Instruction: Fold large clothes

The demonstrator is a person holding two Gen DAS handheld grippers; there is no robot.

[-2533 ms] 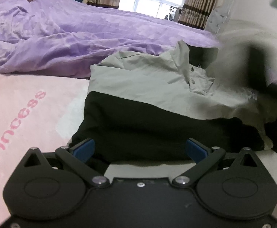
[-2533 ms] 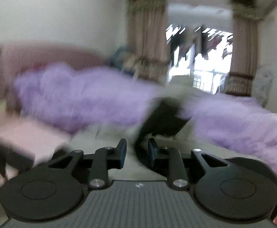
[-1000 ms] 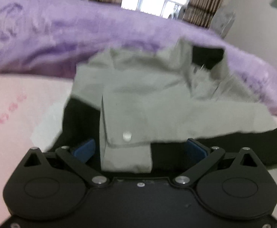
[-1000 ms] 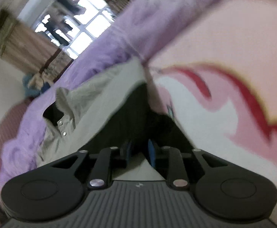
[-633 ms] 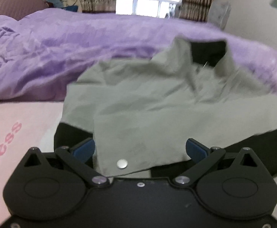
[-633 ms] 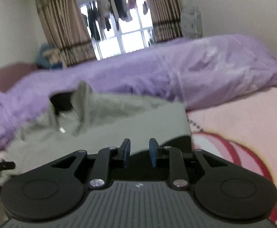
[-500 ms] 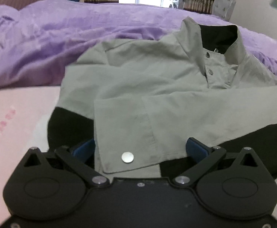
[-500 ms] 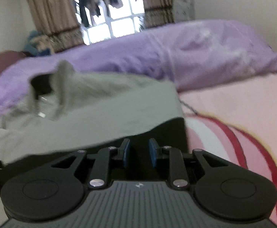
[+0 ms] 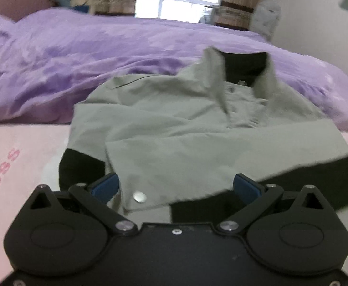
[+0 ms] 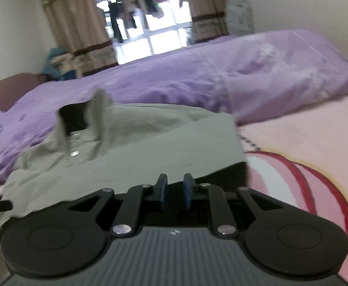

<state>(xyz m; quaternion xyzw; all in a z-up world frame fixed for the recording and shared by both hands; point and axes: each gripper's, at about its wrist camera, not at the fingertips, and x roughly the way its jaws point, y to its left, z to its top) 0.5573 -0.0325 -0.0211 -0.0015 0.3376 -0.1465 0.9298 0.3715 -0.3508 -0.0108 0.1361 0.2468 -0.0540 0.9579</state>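
A grey and black jacket (image 9: 197,128) lies on the pink bed sheet, collar standing up at the far side. One grey sleeve with a metal snap (image 9: 138,196) is folded across its front. My left gripper (image 9: 175,186) is open wide just in front of the sleeve cuff, holding nothing. In the right wrist view the jacket (image 10: 135,143) lies ahead and to the left. My right gripper (image 10: 174,191) has its jaws nearly together at the jacket's black hem, with only a narrow gap and no cloth seen between them.
A purple duvet (image 9: 102,54) is bunched behind the jacket; it also shows in the right wrist view (image 10: 245,78). The pink sheet (image 9: 14,152) with printed letters spreads left, and with a red pattern (image 10: 317,166) right. Curtains and a window stand beyond.
The right sleeve has been laid across the jacket's front. Both grippers have drawn back slightly from the jacket; the right one no longer holds cloth.
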